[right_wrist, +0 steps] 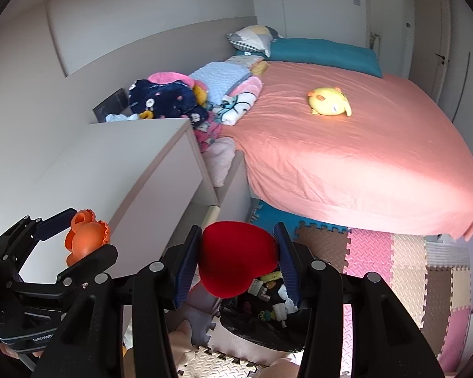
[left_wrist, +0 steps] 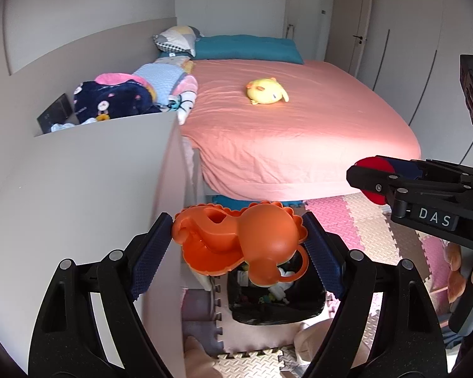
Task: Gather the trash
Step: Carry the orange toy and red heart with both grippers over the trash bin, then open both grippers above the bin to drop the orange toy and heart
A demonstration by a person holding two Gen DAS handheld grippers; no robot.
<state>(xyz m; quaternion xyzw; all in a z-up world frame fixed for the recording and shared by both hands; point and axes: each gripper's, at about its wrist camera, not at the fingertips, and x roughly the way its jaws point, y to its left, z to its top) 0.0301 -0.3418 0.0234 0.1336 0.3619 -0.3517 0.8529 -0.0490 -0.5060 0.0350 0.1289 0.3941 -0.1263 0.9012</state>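
Note:
My left gripper is shut on an orange plastic toy, held in the air above a black-lined trash bin on the floor. My right gripper is shut on a red heart-shaped plush, also above the bin, which holds mixed small trash. In the left wrist view the right gripper with the red heart is at the right. In the right wrist view the left gripper with the orange toy is at the lower left.
A grey cabinet stands left of the bin. A bed with a pink sheet lies beyond, with a yellow plush, pillows and piled clothes. Coloured foam mats cover the floor.

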